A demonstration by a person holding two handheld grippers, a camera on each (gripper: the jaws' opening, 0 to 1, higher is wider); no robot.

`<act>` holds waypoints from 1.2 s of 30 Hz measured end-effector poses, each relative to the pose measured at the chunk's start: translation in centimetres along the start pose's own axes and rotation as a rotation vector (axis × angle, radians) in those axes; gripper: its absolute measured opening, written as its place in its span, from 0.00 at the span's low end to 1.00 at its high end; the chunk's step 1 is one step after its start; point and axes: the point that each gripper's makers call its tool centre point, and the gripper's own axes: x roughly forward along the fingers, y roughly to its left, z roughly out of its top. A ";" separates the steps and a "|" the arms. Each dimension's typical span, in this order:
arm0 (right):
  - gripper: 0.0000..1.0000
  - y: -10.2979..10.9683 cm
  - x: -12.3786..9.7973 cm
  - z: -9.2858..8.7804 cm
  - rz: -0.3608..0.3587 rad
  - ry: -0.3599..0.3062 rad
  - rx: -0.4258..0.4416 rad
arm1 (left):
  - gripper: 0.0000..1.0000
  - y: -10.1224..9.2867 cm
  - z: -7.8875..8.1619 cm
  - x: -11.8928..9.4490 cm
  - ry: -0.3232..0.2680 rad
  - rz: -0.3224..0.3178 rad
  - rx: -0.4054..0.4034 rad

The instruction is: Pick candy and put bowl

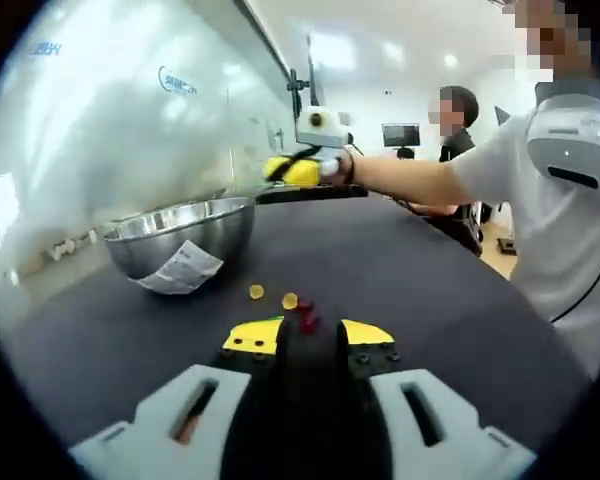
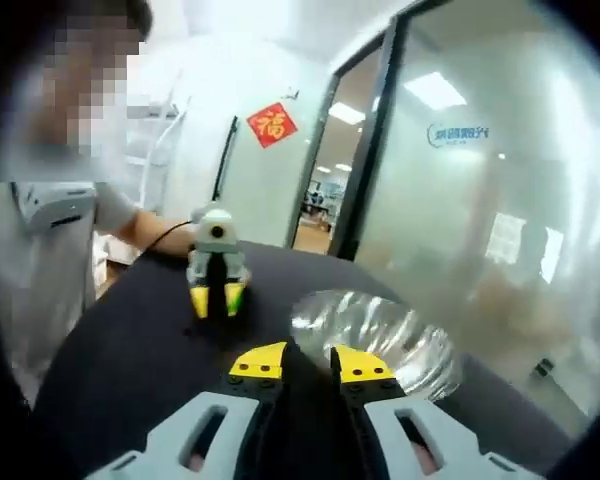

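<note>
A shiny metal bowl (image 1: 185, 235) sits on a dark table (image 1: 430, 300). A white paper tag (image 1: 185, 268) is stuck on the side of the bowl. In the left gripper view, four small candies lie on the table just past the jaw tips. There are two yellow candies (image 1: 272, 296) and two red candies (image 1: 306, 316). They are near the bowl but not in it.

The left gripper (image 1: 307, 334) is low over the table, right beside the red candies. Its yellow tips sit close together. A dark part hides the middle, so I cannot tell if the tips are a little apart or pinching something. It looks like nothing is held yet.

The right gripper (image 2: 307, 362) is up in the air, pointed down at the bowl. Its two yellow tips are a little apart, and nothing is between them. In the left gripper view you can see this same gripper far off, above the back of the table (a person's hand is holding it).

The inside of the bowl is blurry with shine. I think no candy is in it, but I am not sure.

So the job looks like it is near the start. All four candies on the table are left to pick up and drop in the bowl.
</note>
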 end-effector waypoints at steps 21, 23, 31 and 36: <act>0.13 -0.2 8.7 -6.2 0.086 0.100 0.084 | 0.15 0.8 -1.2 3.7 0.089 -0.055 0.009; 0.13 -0.1 9.1 -6.1 0.091 0.095 0.083 | 0.15 0.8 -1.3 3.9 0.090 -0.064 -0.001; 0.13 -0.1 10.4 -5.6 0.080 0.074 0.074 | 0.10 0.4 -1.2 4.3 0.085 -0.093 0.006; 0.11 0.2 11.2 -5.3 0.080 0.068 0.059 | 0.06 0.2 -1.2 4.3 0.084 -0.100 0.011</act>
